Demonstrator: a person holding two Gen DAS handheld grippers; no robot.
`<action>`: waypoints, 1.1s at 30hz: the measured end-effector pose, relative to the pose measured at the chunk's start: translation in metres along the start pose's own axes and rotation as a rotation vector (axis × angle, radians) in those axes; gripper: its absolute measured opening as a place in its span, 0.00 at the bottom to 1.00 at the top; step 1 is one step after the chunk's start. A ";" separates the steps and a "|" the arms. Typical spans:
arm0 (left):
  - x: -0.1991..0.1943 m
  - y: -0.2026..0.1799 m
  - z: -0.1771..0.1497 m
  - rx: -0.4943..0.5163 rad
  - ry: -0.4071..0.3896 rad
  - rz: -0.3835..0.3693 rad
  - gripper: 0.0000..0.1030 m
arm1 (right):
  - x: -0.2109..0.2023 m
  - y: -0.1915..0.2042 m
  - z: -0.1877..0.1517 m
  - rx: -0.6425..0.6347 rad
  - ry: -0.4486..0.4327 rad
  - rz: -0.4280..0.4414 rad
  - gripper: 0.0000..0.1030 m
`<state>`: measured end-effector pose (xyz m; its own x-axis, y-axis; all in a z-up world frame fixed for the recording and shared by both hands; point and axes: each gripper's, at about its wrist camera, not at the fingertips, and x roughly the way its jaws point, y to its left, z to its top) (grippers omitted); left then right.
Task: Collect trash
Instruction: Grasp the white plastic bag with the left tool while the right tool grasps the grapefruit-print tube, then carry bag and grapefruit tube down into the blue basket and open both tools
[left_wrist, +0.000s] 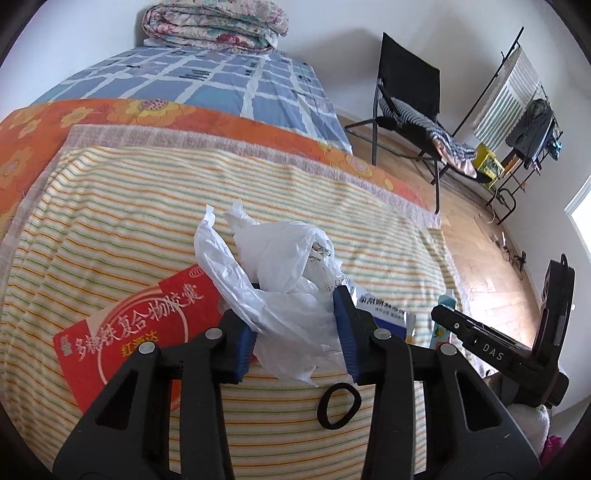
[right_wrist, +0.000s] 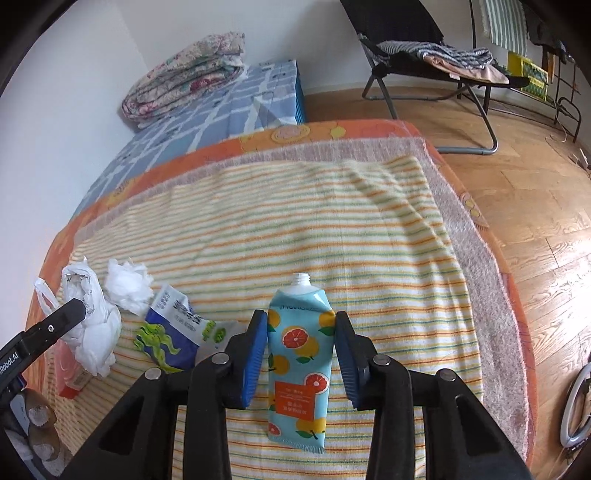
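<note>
My left gripper (left_wrist: 299, 314) is shut on a crumpled white plastic bag (left_wrist: 280, 273), held over the striped towel (left_wrist: 147, 206); the bag also shows in the right wrist view (right_wrist: 92, 328). A red flat box (left_wrist: 140, 325) lies left of it. My right gripper (right_wrist: 300, 347) has its blue pads on both sides of a capless blue tube with an orange-fruit print (right_wrist: 299, 365), which lies on the towel; the jaws look closed on it. A white tissue wad (right_wrist: 127, 284) and a blue-and-white packet (right_wrist: 173, 328) lie between the two grippers.
A black hair band (left_wrist: 339, 406) lies on the towel under the left gripper. Folded quilt (right_wrist: 184, 74) sits on the blue checked bedding at the back. A black folding chair (right_wrist: 424, 48) and a clothes rack (left_wrist: 524, 110) stand on the wooden floor to the right.
</note>
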<state>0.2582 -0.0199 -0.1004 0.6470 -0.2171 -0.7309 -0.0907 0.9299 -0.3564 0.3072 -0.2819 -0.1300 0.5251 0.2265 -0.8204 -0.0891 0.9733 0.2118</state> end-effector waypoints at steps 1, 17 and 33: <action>-0.003 0.000 0.002 -0.004 -0.005 -0.009 0.38 | -0.002 0.000 0.001 0.000 -0.005 0.002 0.36; -0.073 -0.008 0.006 0.028 -0.059 -0.050 0.38 | -0.061 0.020 -0.005 -0.057 -0.092 0.025 0.36; -0.174 -0.014 -0.049 0.097 -0.089 -0.054 0.38 | -0.151 0.059 -0.053 -0.138 -0.157 0.132 0.27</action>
<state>0.1102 -0.0092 0.0032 0.7142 -0.2439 -0.6561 0.0165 0.9429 -0.3326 0.1778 -0.2568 -0.0215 0.6257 0.3535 -0.6954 -0.2743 0.9342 0.2280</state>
